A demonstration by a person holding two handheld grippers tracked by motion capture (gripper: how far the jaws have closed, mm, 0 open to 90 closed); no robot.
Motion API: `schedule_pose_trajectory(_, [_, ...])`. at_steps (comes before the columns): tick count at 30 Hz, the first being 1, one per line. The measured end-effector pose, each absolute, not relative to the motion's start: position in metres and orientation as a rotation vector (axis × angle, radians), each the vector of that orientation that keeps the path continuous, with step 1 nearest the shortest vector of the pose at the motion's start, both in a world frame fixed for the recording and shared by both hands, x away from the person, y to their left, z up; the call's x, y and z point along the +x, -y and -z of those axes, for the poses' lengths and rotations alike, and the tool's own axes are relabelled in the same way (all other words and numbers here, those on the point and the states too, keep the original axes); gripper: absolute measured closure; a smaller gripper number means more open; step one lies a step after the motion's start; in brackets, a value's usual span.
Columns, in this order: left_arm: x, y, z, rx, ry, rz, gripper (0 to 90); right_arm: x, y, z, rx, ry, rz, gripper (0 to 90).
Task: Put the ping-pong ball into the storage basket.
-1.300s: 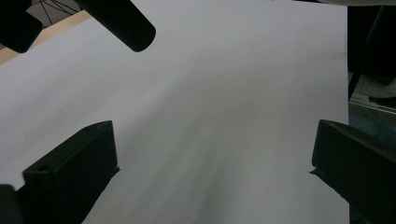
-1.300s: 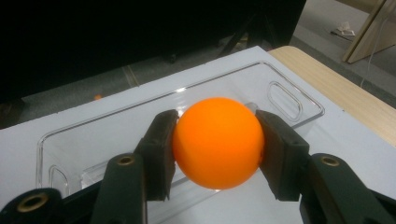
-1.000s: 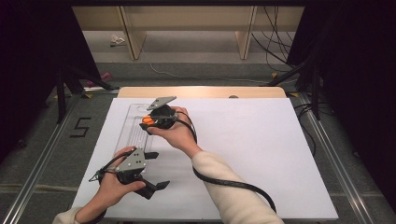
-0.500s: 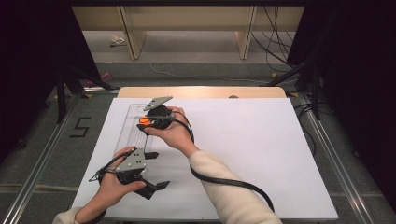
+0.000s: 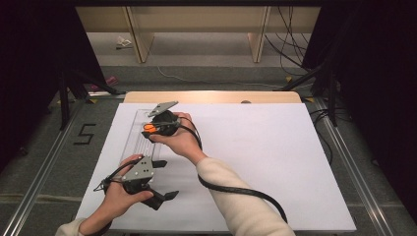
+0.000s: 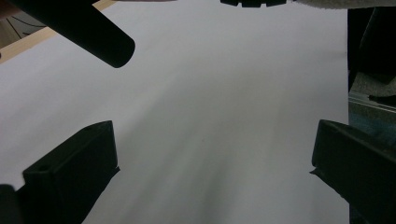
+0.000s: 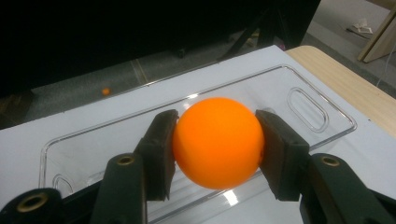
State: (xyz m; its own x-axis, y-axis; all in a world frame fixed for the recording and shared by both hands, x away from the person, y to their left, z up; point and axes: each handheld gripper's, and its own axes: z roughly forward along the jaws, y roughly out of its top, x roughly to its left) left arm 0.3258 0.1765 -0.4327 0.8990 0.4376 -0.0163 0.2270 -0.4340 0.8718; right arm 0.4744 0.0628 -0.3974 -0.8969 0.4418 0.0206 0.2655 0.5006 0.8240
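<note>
An orange ball (image 7: 218, 142) sits squeezed between the two black pads (image 7: 161, 154) of my right gripper (image 7: 217, 128), which is shut on it. In the high view this gripper (image 5: 149, 129) holds the ball (image 5: 148, 128) just above a clear plastic tray (image 5: 132, 140) at the table's left rear. The tray (image 7: 348, 125) lies under the ball and looks bare. My left gripper (image 5: 167, 179) rests near the front left of the white table top, jaws wide apart. In the left gripper view, the left gripper (image 6: 210, 163) has only white surface between its jaws.
The right gripper's black cable (image 5: 236, 189) loops across the white sheet (image 5: 275, 162) toward the front edge. A wooden strip (image 5: 211, 96) borders the back. A small orange ball (image 7: 106, 91) lies on the floor beyond the table. Metal rails run along both sides.
My right gripper has shifted slightly to the left over the tray with the ball still in it. The left gripper has stayed put.
</note>
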Motion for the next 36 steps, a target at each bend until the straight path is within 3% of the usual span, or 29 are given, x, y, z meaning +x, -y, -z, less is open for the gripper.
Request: schedule_pose_trajectory(36, [0.325, -0.177, 0.433, 2.038, -0.475, -0.255, 0.0, 0.477, -0.077, 0.407, 0.592, -2.593, -1.322, 51.5])
